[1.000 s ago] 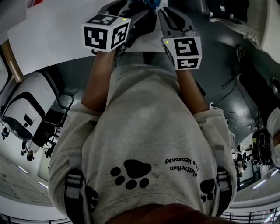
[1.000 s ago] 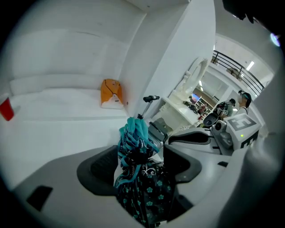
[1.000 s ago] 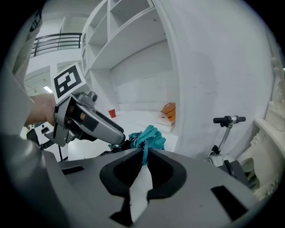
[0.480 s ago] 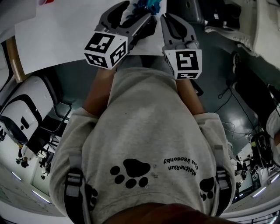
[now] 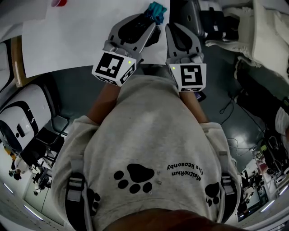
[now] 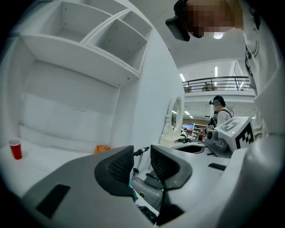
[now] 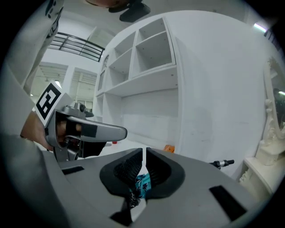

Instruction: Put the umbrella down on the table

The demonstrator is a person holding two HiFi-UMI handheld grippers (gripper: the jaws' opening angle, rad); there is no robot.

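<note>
The teal umbrella (image 5: 156, 9) lies folded at the near edge of the white table (image 5: 81, 36), just beyond my two grippers. My left gripper (image 5: 143, 23) hangs over the table edge. Its jaws stand apart and are closing, with nothing between them in the left gripper view (image 6: 141, 156). My right gripper (image 5: 174, 28) is beside it on the right. Its jaws (image 7: 144, 153) are shut tip to tip. A patch of teal umbrella fabric (image 7: 142, 182) shows low down behind them, apart from the pads.
A red cup (image 6: 16, 148) and a small orange thing (image 6: 102, 149) stand farther back on the table. White wall shelves (image 7: 142, 58) hang above it. Bags and cases (image 5: 212, 18) lie on the floor to the table's right. Another person (image 6: 218, 116) stands far off.
Both grippers have lifted away from the table. The left gripper's jaws have come from wide apart to a narrow gap. More of the umbrella shows past the grippers.
</note>
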